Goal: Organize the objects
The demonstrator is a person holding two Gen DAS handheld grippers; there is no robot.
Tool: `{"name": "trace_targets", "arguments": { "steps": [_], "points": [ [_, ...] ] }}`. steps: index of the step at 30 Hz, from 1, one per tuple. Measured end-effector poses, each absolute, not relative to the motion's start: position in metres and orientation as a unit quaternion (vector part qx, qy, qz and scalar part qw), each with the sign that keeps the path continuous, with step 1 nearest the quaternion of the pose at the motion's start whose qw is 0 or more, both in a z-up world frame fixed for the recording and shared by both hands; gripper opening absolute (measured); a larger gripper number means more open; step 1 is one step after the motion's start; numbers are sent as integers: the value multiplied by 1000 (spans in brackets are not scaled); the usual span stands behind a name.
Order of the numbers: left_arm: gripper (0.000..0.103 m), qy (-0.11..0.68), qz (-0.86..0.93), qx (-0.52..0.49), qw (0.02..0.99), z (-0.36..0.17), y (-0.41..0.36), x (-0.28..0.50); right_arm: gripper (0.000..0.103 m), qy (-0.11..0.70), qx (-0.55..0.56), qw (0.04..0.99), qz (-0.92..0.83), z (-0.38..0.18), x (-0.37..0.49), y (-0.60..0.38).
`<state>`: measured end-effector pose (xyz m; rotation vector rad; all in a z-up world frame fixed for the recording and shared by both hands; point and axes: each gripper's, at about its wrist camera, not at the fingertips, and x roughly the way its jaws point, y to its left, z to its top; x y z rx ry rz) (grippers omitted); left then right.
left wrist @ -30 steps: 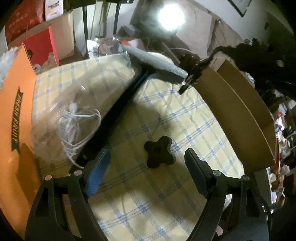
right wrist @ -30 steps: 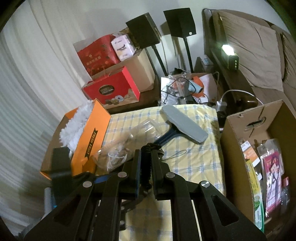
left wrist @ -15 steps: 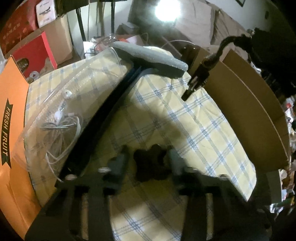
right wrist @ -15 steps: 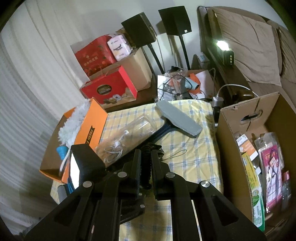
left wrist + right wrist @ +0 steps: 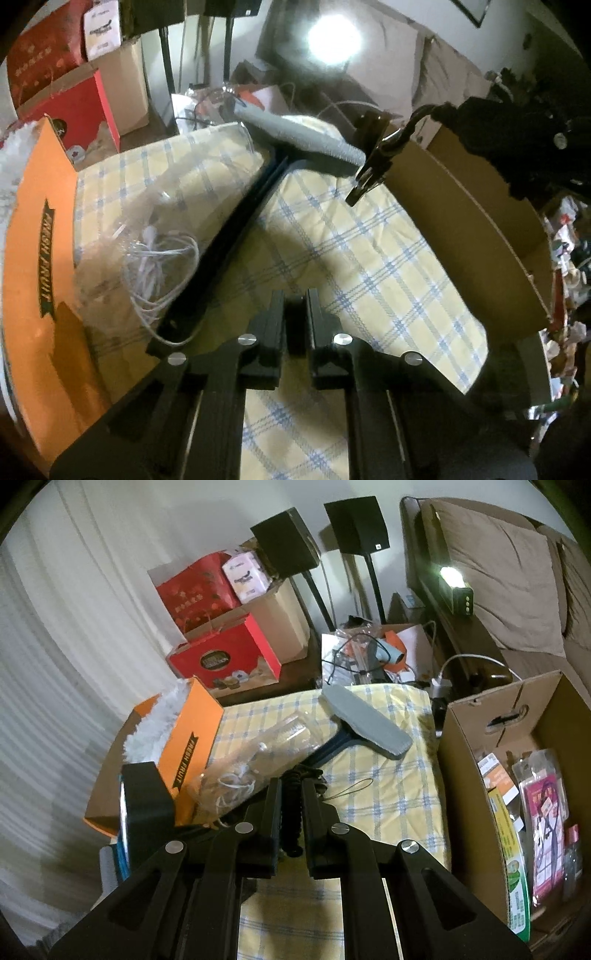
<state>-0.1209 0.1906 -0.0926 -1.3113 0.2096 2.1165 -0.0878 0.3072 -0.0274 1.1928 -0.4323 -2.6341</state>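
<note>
left gripper [image 5: 295,314]: fingers clamped on small dark knob [image 5: 295,326], lifted off checked cloth [image 5: 369,258]
right gripper [image 5: 291,805]: pinched on black flexible clip arm [image 5: 291,823], carried above cloth toward cardboard box [image 5: 480,738], judged destination

Yellow, blue-checked cloth [image 5: 369,266]; orange box [image 5: 33,236]; grey brush head [image 5: 364,725].

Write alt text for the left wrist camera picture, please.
The left gripper is shut on a small dark object above a yellow plaid cloth. A long-handled brush lies beside a clear bag of white cables, with an orange fruit box at left.
</note>
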Motion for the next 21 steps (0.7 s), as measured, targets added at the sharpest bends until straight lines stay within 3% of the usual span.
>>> {"name": "trace_targets", "arguments": {
  "steps": [21],
  "points": [
    [9,20,842,-447,302,-13,108,-115,9,-114,380,160,-904,12,-84,246]
  ]
}}
